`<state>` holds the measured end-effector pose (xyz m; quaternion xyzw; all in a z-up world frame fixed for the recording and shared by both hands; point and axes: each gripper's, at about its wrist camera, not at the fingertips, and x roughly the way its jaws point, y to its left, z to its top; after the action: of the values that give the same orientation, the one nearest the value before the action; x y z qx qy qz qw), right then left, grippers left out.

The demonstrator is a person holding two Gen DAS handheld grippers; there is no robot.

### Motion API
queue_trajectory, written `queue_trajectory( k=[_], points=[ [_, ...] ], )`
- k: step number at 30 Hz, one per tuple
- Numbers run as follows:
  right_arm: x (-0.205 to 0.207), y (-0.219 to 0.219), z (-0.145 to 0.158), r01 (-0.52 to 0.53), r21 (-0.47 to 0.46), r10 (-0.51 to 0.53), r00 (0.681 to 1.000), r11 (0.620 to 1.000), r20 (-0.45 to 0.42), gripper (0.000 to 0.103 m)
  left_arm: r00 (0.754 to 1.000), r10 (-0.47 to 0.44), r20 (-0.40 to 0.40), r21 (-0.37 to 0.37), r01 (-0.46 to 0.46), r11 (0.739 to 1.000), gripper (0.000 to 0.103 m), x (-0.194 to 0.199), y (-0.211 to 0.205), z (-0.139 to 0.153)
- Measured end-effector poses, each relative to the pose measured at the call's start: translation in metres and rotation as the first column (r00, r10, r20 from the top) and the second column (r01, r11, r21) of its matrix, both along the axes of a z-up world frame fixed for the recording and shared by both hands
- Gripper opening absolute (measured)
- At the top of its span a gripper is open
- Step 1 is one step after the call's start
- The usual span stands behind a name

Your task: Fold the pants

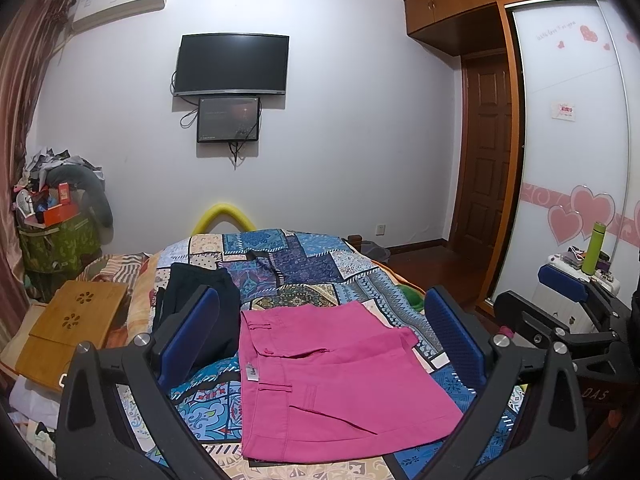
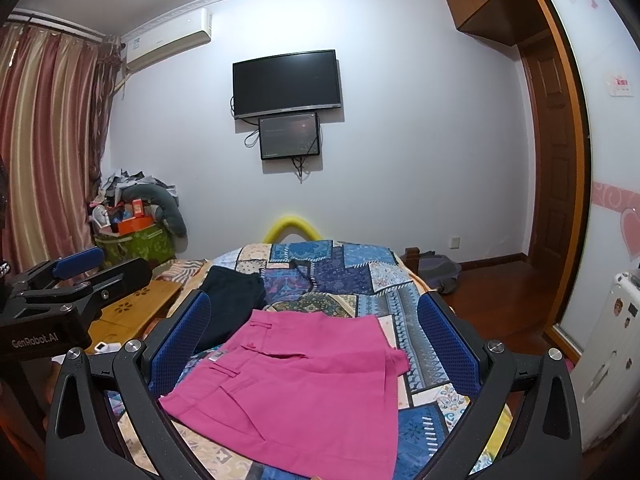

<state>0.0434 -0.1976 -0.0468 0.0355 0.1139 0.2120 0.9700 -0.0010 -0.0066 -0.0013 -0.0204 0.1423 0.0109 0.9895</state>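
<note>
Pink pants (image 1: 332, 376) lie folded into a compact rectangle on the patchwork bedspread (image 1: 304, 268); they also show in the right wrist view (image 2: 296, 388). A dark folded garment (image 1: 200, 300) lies beyond them to the left, also in the right wrist view (image 2: 230, 300). My left gripper (image 1: 324, 336) is open and empty, held above the pink pants. My right gripper (image 2: 316, 340) is open and empty above them too. The right gripper shows at the right edge of the left wrist view (image 1: 560, 300), and the left gripper at the left edge of the right wrist view (image 2: 80, 276).
A wooden lap desk (image 1: 72, 328) lies left of the bed. A cluttered green basket (image 1: 56, 240) stands by the curtain. A white cabinet with a green bottle (image 1: 594, 248) is at the right. A TV (image 1: 232, 64) hangs on the far wall.
</note>
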Motion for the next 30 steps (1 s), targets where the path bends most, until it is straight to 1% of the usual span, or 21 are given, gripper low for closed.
queue_trajectory(
  k=[17,19,22,30],
  points=[
    [0.0,0.0,0.001,0.0,0.0,0.0,1.0,1.0,-0.001,0.103,1.0,-0.002,-0.001,-0.001,0.002,1.0,0.103,0.0,0.001,0.0],
    [0.001,-0.001,0.001,0.001,0.0,-0.001,1.0,1.0,-0.001,0.103,1.0,-0.016,-0.006,-0.003,0.016,1.0,0.103,0.0,0.001,0.0],
    [0.002,-0.002,0.002,0.003,0.003,-0.003,1.0,1.0,-0.006,0.103,1.0,-0.01,-0.006,0.006,0.01,1.0,0.103,0.001,0.002,-0.002],
    [0.009,-0.004,-0.001,0.014,0.006,-0.013,0.999,1.0,-0.032,0.103,0.999,0.002,-0.038,0.007,-0.002,1.0,0.103,0.016,0.005,-0.011]
  ],
)
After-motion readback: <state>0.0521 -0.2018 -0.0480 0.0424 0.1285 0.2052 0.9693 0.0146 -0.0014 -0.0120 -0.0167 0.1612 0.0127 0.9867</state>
